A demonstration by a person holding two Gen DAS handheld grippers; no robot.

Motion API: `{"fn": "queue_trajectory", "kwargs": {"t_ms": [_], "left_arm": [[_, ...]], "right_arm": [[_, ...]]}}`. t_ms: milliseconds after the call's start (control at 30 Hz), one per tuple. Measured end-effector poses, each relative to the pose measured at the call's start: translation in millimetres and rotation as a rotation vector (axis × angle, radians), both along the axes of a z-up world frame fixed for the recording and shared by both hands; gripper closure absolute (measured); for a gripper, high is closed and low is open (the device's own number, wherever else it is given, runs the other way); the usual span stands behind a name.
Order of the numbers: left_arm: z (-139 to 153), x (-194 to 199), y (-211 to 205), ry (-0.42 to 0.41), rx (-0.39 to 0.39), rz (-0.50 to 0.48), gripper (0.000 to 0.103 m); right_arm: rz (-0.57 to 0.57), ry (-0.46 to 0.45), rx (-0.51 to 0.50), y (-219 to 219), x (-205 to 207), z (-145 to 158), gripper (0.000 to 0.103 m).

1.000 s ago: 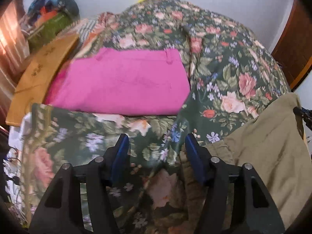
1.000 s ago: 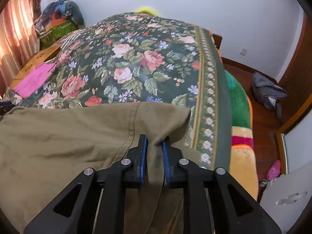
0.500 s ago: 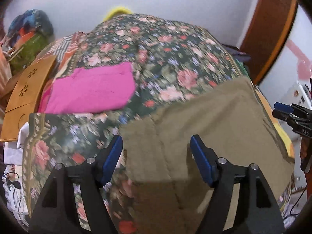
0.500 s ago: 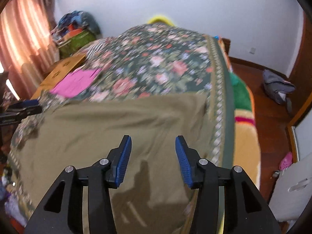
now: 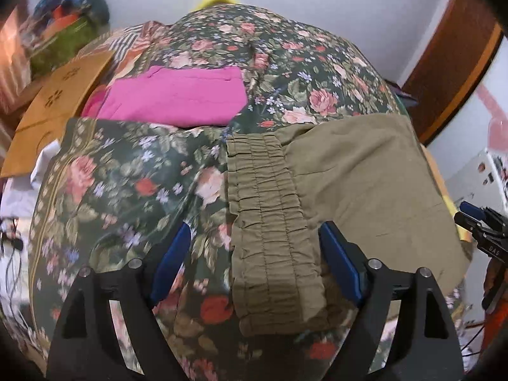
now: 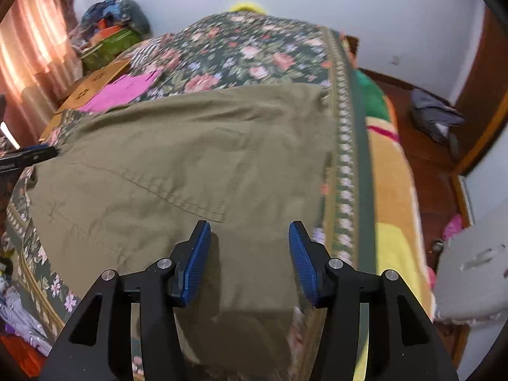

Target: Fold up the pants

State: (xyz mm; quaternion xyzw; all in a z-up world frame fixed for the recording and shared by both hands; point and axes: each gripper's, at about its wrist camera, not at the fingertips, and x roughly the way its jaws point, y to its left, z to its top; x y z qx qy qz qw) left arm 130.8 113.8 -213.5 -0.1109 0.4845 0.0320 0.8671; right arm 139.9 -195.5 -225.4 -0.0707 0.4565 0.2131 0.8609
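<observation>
Olive-green pants (image 6: pixel 177 165) lie spread flat on the floral bedspread (image 6: pixel 254 50), at the near end of the bed. Their gathered elastic waistband (image 5: pixel 270 222) runs toward me in the left wrist view, with the rest of the pants (image 5: pixel 374 184) stretching right. My left gripper (image 5: pixel 254 266) is open, its jaws on either side of the waistband and holding nothing. My right gripper (image 6: pixel 249 260) is open and empty above the near part of the pants. Its tip also shows at the right edge of the left wrist view (image 5: pixel 476 219).
Folded pink pants (image 5: pixel 177 95) lie farther up the bed on the left. A brown cardboard piece (image 5: pixel 54 108) lies beside them. A pile of bags (image 6: pixel 111 31) stands by the curtain. The bed edge drops right to a wooden floor (image 6: pixel 425 152) with grey cloth (image 6: pixel 435 117).
My right gripper let go of the olive pants and opened. The pants now lie spread on the bed. Both grippers pulled back; the left one now faces the waistband.
</observation>
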Motion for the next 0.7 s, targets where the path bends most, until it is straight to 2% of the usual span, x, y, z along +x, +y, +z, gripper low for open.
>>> {"fn": "queue_trajectory", "kwargs": {"t_ms": [33, 167, 233, 333, 567, 700], "left_arm": [[3.8, -5.1, 0.9, -0.005, -0.006, 0.008, 0.019], [16.9, -25.6, 1.5, -0.035, -0.061, 0.026, 0.017], [21.2, -35.9, 0.4, -0.046, -0.112, 0.036, 0.011], [21.3, -47.8, -2.2, -0.044, -0.199, 0.056, 0.006], [-5.4, -61.5, -11.2, 0.013, -0.374, 0.064, 0.006], [-26.2, -60.6, -18.4, 0.060, -0.469, 0.065, 0.006]], "right_arm": [[-0.014, -0.016, 0.002, -1.5, -3.6, 5.3, 0.054], [-0.041, -0.083, 0.036, -1.3, -19.0, 27.9, 0.036], [-0.034, -0.123, 0.047, 4.1, -26.8, 38.8, 0.034], [-0.005, -0.171, 0.051, 17.8, -35.8, 49.6, 0.033], [0.031, -0.256, 0.051, 51.0, -50.5, 55.1, 0.031], [0.056, -0.225, 0.076, 64.2, -49.3, 46.7, 0.031]]}}
